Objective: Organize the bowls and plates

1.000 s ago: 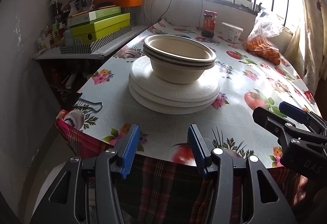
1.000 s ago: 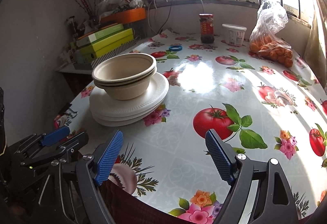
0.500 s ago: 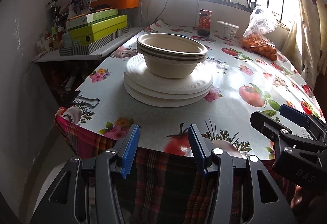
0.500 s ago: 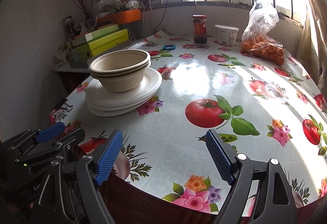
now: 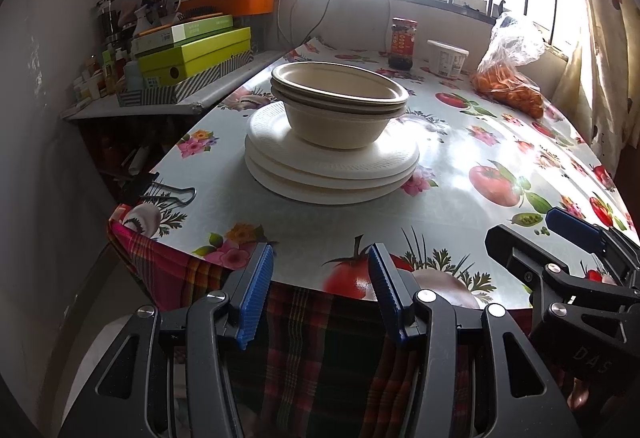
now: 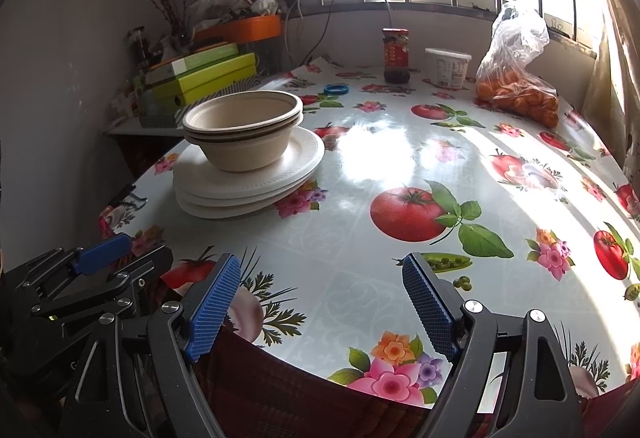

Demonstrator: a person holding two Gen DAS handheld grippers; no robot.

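Two tools are hanging just off the near edge of the surface [image 6: 360, 166], both empty: the left tool [image 5: 320, 286] is sitting with its blue pads partly apart over the plaid cloth [image 5: 304, 350], and the right tool [image 6: 320, 302] is spread wide above the flowered covering, nothing between the pads of either. The task's things are already gathered into one pile toward the left edge of the surface, near its middle: a few white plates [image 5: 332, 174] are lying stacked, and nested tan bowls [image 5: 340, 106] are standing upright on top of them, touching the top plate. By my judgement the sorting looks done or nearly so, and the step in hand is either finishing or squaring up the pile, since the plates are sitting slightly offset from each other. Doing that well probably means coming in level from the near side, nudging the plate rims rather than the bowls, and steadying the bowls with the other tool so that they are not sliding. Little is standing in the way: a jar [image 6: 396, 56], a white tub [image 6: 448, 66] and a bag of oranges [image 6: 516, 86] are resting along the far edge, well apart from the pile, and a blue ring [image 6: 336, 89] is lying behind the bowls. Green boxes [image 5: 192, 54] are crowding a side shelf beyond the left edge.
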